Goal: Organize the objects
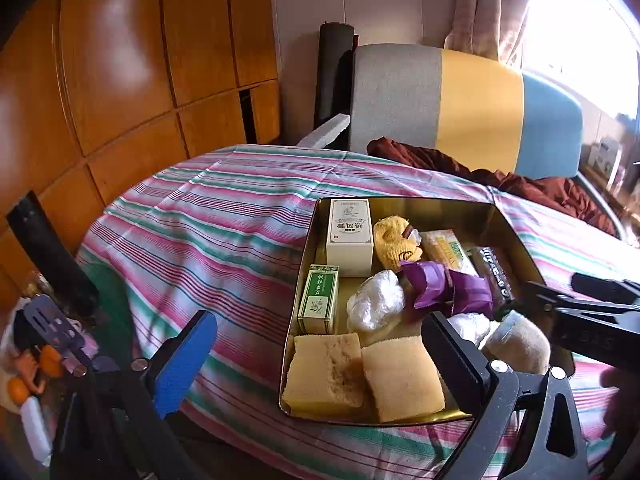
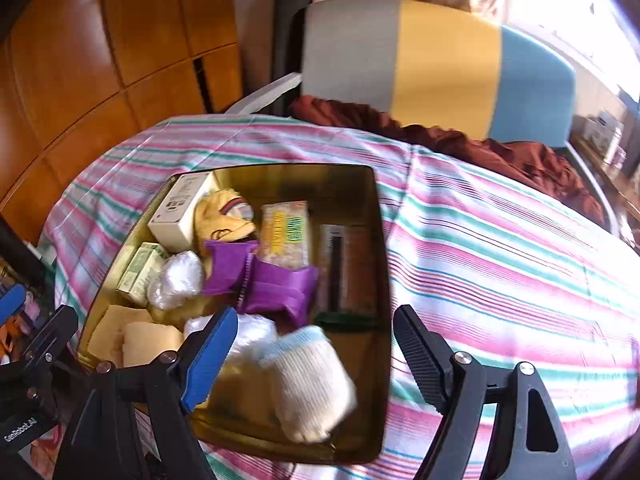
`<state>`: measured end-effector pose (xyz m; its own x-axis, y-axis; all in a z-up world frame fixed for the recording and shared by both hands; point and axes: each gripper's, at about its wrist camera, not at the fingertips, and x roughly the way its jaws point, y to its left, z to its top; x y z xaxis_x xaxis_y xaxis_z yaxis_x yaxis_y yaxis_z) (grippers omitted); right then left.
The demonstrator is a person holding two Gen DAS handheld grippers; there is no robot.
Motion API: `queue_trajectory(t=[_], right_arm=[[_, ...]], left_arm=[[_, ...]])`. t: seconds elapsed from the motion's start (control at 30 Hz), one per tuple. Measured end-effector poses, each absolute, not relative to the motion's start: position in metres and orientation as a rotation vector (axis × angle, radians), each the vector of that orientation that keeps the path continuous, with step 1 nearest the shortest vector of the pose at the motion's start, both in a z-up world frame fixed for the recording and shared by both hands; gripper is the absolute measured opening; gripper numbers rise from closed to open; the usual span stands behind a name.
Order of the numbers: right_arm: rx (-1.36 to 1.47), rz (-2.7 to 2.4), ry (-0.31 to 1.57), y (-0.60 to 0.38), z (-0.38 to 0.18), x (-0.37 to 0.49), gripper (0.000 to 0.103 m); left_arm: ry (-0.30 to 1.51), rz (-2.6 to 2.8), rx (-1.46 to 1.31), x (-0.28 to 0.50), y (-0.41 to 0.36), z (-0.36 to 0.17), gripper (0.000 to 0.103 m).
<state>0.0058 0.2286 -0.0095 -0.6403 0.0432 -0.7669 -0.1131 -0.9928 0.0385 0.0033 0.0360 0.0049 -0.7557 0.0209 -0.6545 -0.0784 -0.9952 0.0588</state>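
A gold metal tin (image 1: pixel 306 264) (image 2: pixel 382 248) sits on the striped cloth. It holds a white box (image 1: pixel 349 236), a green box (image 1: pixel 319 298), two tan sponges (image 1: pixel 326 368), a yellow sock (image 1: pixel 396 246), a purple pouch (image 2: pixel 260 280), plastic-wrapped lumps (image 2: pixel 176 278) and snack packets (image 2: pixel 286 232). A rolled white sock (image 2: pixel 310 384), blurred, lies loose between my right gripper's fingers at the tin's near corner. My right gripper (image 2: pixel 316 356) is open. My left gripper (image 1: pixel 316 360) is open over the tin's near left, holding nothing.
The striped cloth (image 2: pixel 500 264) covers the table. A chair with grey, yellow and blue backrest (image 1: pixel 460 100) stands behind, with a maroon cloth (image 2: pixel 480 148) on its seat. Wooden cabinets (image 1: pixel 120 80) stand at left. Toys and clutter (image 1: pixel 36 360) lie at the lower left.
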Motion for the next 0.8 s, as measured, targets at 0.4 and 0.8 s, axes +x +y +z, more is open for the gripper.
queue_trajectory(t=[0.4,0.8], right_arm=[[-1.104,2.707,0.094,0.240,0.004,0.042,0.082],[-1.135,2.716,0.070,0.231,0.000,0.039,0.082]], left_arm=[[0.010,2.830,-1.033,0.024,0.054,0.007,0.103],[-0.060,2.845,-1.023,0.024,0.045,0.004,0.100]])
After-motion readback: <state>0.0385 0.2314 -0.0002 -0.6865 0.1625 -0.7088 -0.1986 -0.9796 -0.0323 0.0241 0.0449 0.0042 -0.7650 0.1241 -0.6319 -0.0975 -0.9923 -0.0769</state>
